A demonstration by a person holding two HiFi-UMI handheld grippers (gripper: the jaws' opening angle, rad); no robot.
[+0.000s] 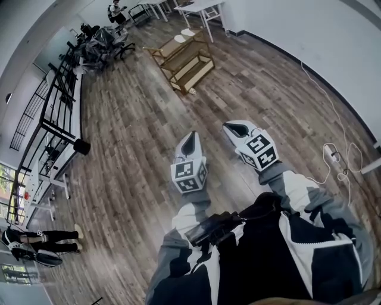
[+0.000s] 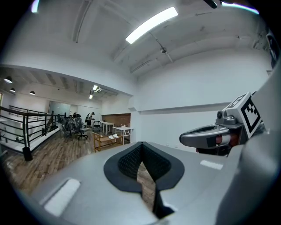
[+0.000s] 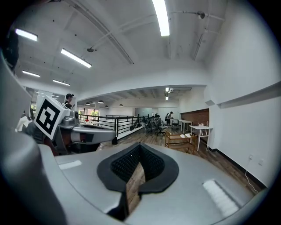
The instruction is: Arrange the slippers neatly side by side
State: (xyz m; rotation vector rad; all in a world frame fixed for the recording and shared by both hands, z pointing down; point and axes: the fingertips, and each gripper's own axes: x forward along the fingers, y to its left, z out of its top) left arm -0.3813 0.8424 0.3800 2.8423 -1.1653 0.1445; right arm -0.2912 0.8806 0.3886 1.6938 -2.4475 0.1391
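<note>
My left gripper [image 1: 189,138] and right gripper [image 1: 233,127] are held side by side above the wood floor, both shut and with nothing between their jaws. They point level toward a low wooden rack [image 1: 186,59] far ahead. Two pale flat things [image 1: 184,36] lie on the rack's top shelf; they are too small to tell whether they are slippers. In the left gripper view, the black pads [image 2: 131,163] meet in front of the rack [image 2: 105,140], with the right gripper [image 2: 206,136] alongside. In the right gripper view, the right gripper [image 3: 139,156] is also closed, and the rack [image 3: 179,139] stands ahead.
A black railing [image 1: 56,113] runs along the left, with a black cylinder [image 1: 82,146] at its foot. Office chairs [image 1: 101,41] and white tables [image 1: 205,11] stand beyond the rack. A white cable [image 1: 333,155] lies by the right wall. A person [image 1: 41,237] stands at the lower left.
</note>
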